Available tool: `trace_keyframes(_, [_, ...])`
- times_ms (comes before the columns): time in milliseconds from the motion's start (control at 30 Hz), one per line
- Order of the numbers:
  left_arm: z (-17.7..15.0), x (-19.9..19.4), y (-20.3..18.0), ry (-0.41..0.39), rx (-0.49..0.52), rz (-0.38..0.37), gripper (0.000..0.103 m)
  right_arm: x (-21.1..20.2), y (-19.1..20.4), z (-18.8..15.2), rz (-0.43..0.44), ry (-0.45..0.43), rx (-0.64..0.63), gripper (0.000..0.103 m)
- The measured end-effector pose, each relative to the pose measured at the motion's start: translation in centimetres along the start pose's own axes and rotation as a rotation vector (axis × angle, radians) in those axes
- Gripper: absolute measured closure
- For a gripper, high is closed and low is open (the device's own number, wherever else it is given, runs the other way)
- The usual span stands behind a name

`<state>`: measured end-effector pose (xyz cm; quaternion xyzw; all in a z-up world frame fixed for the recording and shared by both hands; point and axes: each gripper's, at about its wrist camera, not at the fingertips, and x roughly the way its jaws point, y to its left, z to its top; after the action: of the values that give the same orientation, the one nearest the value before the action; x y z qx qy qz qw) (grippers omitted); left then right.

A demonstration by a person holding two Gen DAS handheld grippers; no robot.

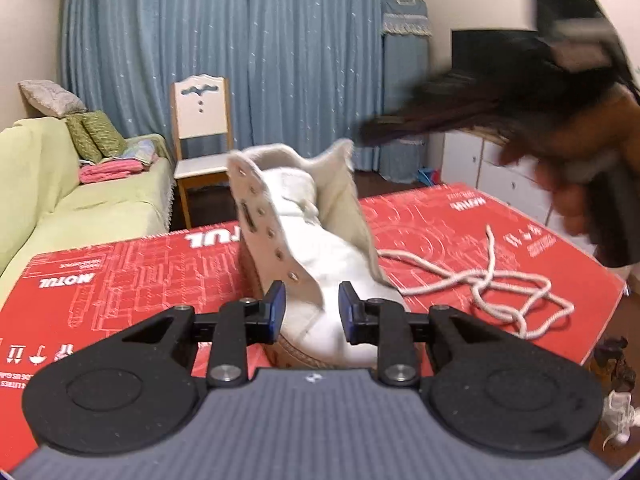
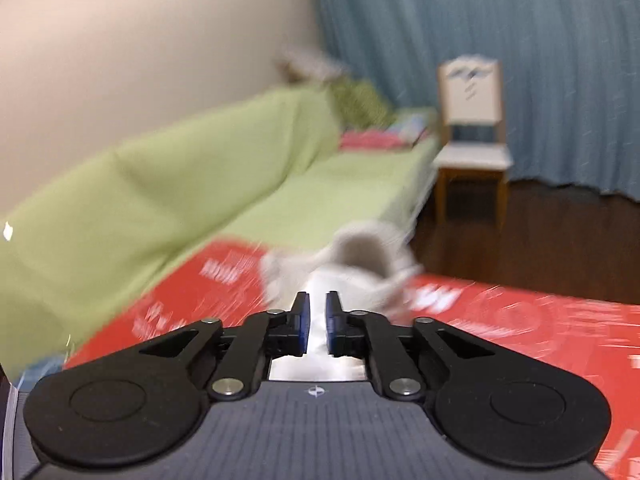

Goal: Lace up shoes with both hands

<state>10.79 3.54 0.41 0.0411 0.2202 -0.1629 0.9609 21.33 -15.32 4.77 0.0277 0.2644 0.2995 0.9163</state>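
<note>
Here, in the left wrist view, the left tool [image 1: 312, 308] stands with its blue pads wide apart on either side of the toe of a white high-top shoe [image 1: 316, 240], pointing down at it; the pads look just clear of the canvas, so I judge it is bracing or about to steady the shoe, not clamping it. The shoe sits upright on a red cardboard box [image 1: 120, 288] that serves as the bench, its eyelet flaps splayed open and bare — no lacing has begun. The white shoelace [image 1: 492, 296] lies in a loose tangle on the box just beside the shoe, on the side where a blurred hand is seen.

In the right wrist view, heavily smeared, the right tool [image 2: 316, 322] shows a narrow gap with nothing between its pads. It faces the shoe — likely repositioning, since the lace is out of this frame.
</note>
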Motion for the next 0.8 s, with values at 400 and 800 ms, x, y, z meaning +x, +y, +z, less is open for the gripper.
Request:
trace_keyframes(400, [0.0, 1.6, -2.3, 0.058, 0.071, 0.028, 0.080, -6.6, -9.1, -7.4, -0.146, 0.117, 0.137, 0.089])
trace_keyframes(800, [1.4, 1.5, -5.2, 0.087, 0.143, 0.057, 0.080, -9.9, -14.2, -9.5, -0.223, 0.102, 0.224, 0.089])
